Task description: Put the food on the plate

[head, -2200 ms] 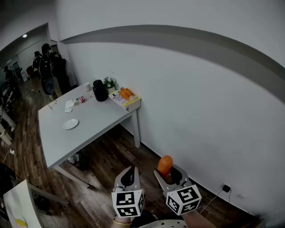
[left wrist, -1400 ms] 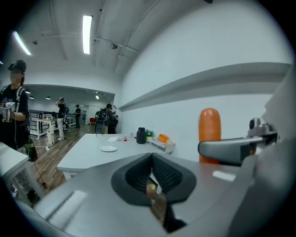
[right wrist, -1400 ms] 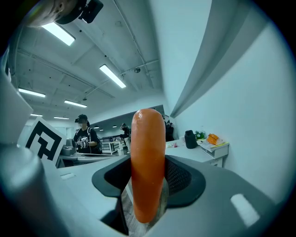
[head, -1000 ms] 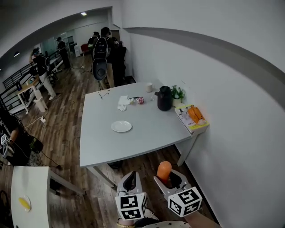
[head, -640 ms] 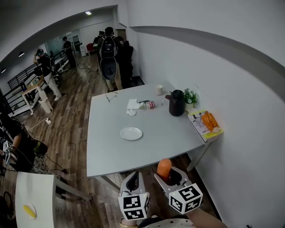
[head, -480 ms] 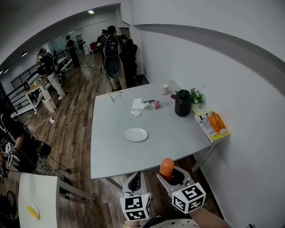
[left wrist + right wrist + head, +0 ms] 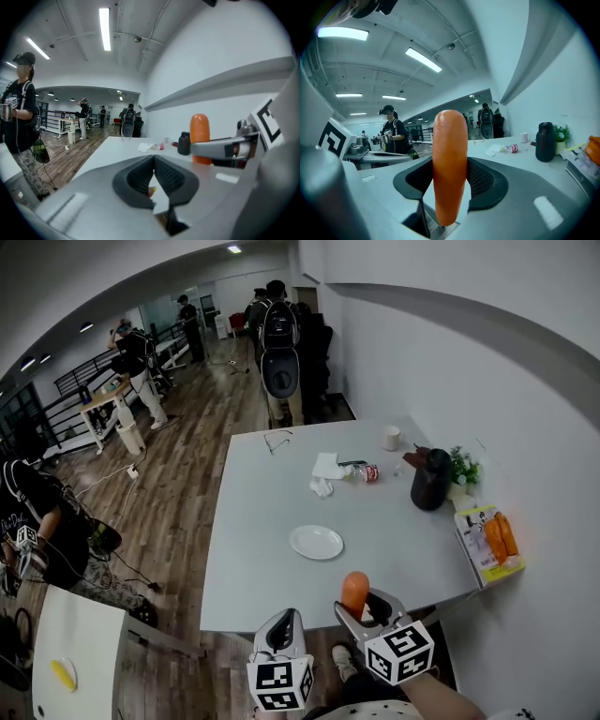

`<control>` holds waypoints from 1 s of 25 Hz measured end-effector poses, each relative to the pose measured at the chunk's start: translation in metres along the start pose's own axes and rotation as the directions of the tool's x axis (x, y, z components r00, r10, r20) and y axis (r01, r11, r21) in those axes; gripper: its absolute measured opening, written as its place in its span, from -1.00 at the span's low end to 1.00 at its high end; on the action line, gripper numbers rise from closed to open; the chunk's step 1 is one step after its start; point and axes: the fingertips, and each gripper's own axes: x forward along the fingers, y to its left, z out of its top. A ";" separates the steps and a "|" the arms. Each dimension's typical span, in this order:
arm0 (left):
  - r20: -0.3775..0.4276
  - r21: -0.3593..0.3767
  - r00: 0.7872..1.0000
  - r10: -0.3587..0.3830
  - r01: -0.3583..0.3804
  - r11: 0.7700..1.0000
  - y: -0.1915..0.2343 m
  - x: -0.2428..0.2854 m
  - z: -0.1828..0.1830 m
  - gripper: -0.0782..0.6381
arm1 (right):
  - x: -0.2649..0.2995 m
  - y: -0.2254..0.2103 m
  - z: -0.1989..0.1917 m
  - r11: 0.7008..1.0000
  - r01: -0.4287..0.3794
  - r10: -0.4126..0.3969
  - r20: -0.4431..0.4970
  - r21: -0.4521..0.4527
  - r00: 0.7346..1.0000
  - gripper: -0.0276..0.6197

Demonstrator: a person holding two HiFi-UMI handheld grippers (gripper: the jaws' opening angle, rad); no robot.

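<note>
The right gripper (image 7: 451,182) has its jaws clamped on an orange food piece (image 7: 450,159). The piece stands upright between the ribbed pads, with its rounded top rising well above them. The left gripper (image 7: 153,171) has its jaws pressed together, with nothing between them.

In the head view the two grippers are side by side at the bottom of the frame. The left gripper (image 7: 284,632) is over the wooden floor. The right gripper (image 7: 367,604) is at the near edge of a white table (image 7: 253,549), with the orange food piece (image 7: 354,589) sticking up from it.

A small white plate (image 7: 316,542) lies on the table just beyond the held piece, apart from it and with nothing on it.

Farther back on the table are a crumpled white tissue (image 7: 324,470) and a small red and white can (image 7: 367,472), close together. A pair of glasses (image 7: 277,439) lies toward the far edge.

Along the wall side stand a white cup (image 7: 391,438), a black jug (image 7: 430,481) and a small green plant (image 7: 462,466). A booklet (image 7: 476,547) with more orange pieces (image 7: 500,537) on it sits at the table's right-hand edge.

Several people (image 7: 279,334) stand beyond the table. Another person (image 7: 42,521) is at the left.
</note>
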 end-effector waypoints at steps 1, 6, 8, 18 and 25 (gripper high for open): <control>0.002 -0.003 1.000 0.007 -0.007 1.000 0.006 0.011 0.001 -0.76 | 0.014 -0.006 0.002 1.000 -0.015 0.015 -0.011 -0.011 1.000 -0.25; -0.020 -0.041 0.997 0.070 -0.071 0.997 0.033 0.068 0.006 -0.76 | 0.074 -0.030 0.005 0.994 -0.098 0.093 -0.092 -0.050 0.991 -0.25; -0.022 -0.053 0.996 0.083 -0.084 0.995 0.043 0.090 0.009 -0.76 | 0.097 -0.041 0.006 0.991 -0.121 0.113 -0.116 -0.060 0.987 -0.25; -0.017 -0.103 0.993 0.121 -0.122 0.987 0.067 0.173 0.013 -0.76 | 0.192 -0.105 -0.024 0.951 -0.247 0.161 -0.381 -0.188 0.910 -0.25; -0.050 -0.130 0.988 0.143 -0.149 0.980 0.074 0.190 0.008 -0.76 | 0.248 -0.124 -0.063 0.900 -0.366 0.141 -0.637 -0.237 0.758 -0.25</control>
